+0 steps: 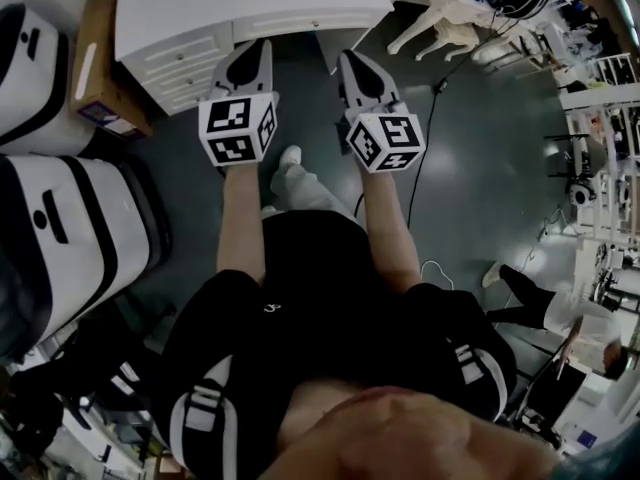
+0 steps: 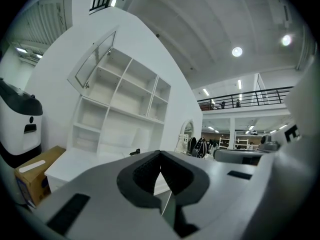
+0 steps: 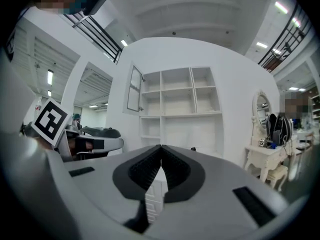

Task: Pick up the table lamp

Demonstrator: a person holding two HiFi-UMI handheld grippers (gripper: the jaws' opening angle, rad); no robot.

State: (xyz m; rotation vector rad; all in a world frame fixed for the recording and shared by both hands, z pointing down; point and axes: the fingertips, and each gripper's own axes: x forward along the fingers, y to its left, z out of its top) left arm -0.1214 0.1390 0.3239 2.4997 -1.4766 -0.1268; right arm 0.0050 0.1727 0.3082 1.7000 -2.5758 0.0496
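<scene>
1. The left gripper (image 1: 262,46) is held out level in front of the person, towards a white desk (image 1: 250,13). In its own view the two jaws are pressed together at the tips, with nothing between them.
2. The right gripper (image 1: 352,60) is beside it, a little apart, also level and facing the desk. Its jaws are likewise closed tip to tip and hold nothing.
3. Each gripper has a marker cube at its rear: the left cube (image 1: 238,128) and the right cube (image 1: 386,140) sit just above the person's forearms in the head view.
4. A small dark object (image 2: 135,152) rests on the desk top, ahead of both grippers and well apart from them. It also shows in the right gripper view (image 3: 193,148). It may be the table lamp, but it is too small to tell.
5. A white shelf unit (image 3: 180,109) stands on the back of the desk, with open compartments and one glass door swung outward at its upper left.
6. A cardboard box (image 1: 100,58) sits just left of the desk.
7. Two white-and-black machines (image 1: 70,228) stand further left.
8. To the right of the desk is a white dressing table (image 3: 262,156) with an oval mirror.
9. A cable (image 1: 425,138) trails across the dark floor near the person's right side.
</scene>
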